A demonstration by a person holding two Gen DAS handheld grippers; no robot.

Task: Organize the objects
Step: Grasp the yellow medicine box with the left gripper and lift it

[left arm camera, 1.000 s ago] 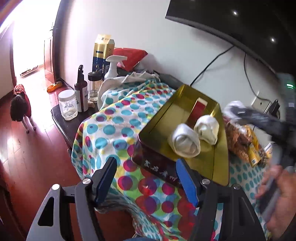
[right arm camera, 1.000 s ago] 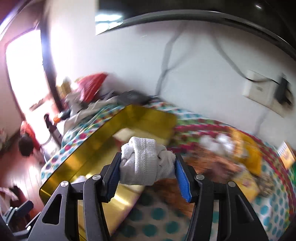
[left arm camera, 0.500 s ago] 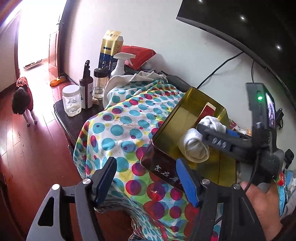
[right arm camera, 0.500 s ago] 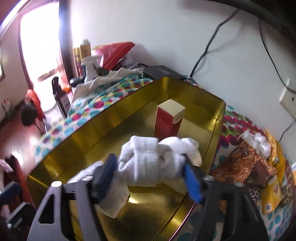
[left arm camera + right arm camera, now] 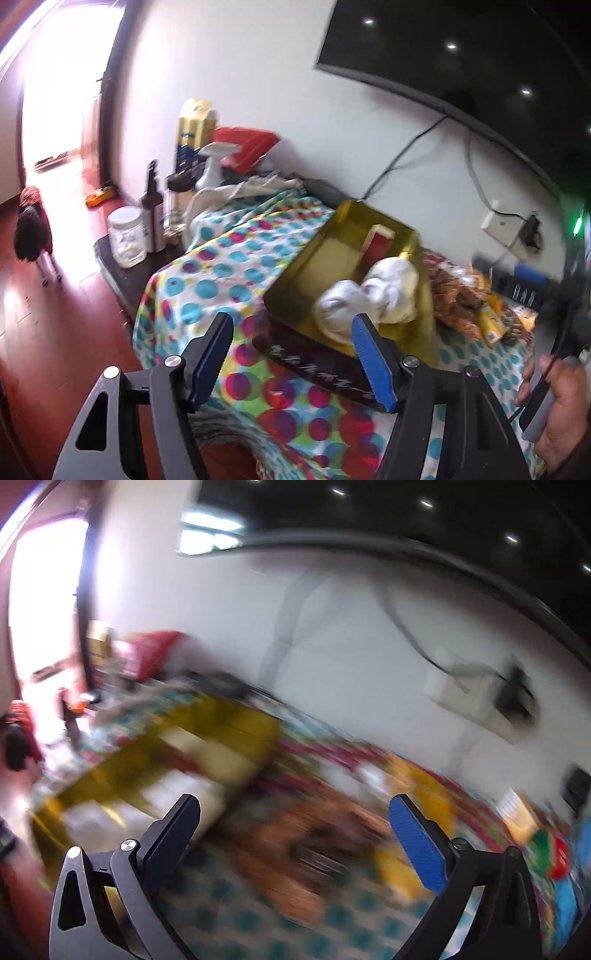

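A cluttered side table under a wall-mounted screen, seen from my two handheld grippers. At far left a white-lidded jar [image 5: 126, 239], a dark pump bottle [image 5: 153, 206] and a spray bottle [image 5: 214, 166] crowd the table's dark end; beyond them a polka-dot cloth [image 5: 221, 266] covers the rest. My left gripper [image 5: 291, 358] hovers low over that cloth, jaws parted and empty, pointing at the gold tin [image 5: 295, 291]. Inside the tin, rolled white socks [image 5: 369, 299] lie bunched against the right-hand wall, with a red carton [image 5: 378, 243] standing at the far end. Right of the tin sits a heap of snack packets [image 5: 476, 302]. At the right edge, a hand [image 5: 561, 402] carries my right gripper [image 5: 295, 830], whose jaws are opening wide with nothing between them; its own view is heavily smeared.

My worry is that smear: aiming at the snack heap while the view is this blurred, I could close on the wrong packet or clip the tin's rim and shift it on the loose cloth. The sock pile also rides high near the wall, so another bundle dropped there could roll out.
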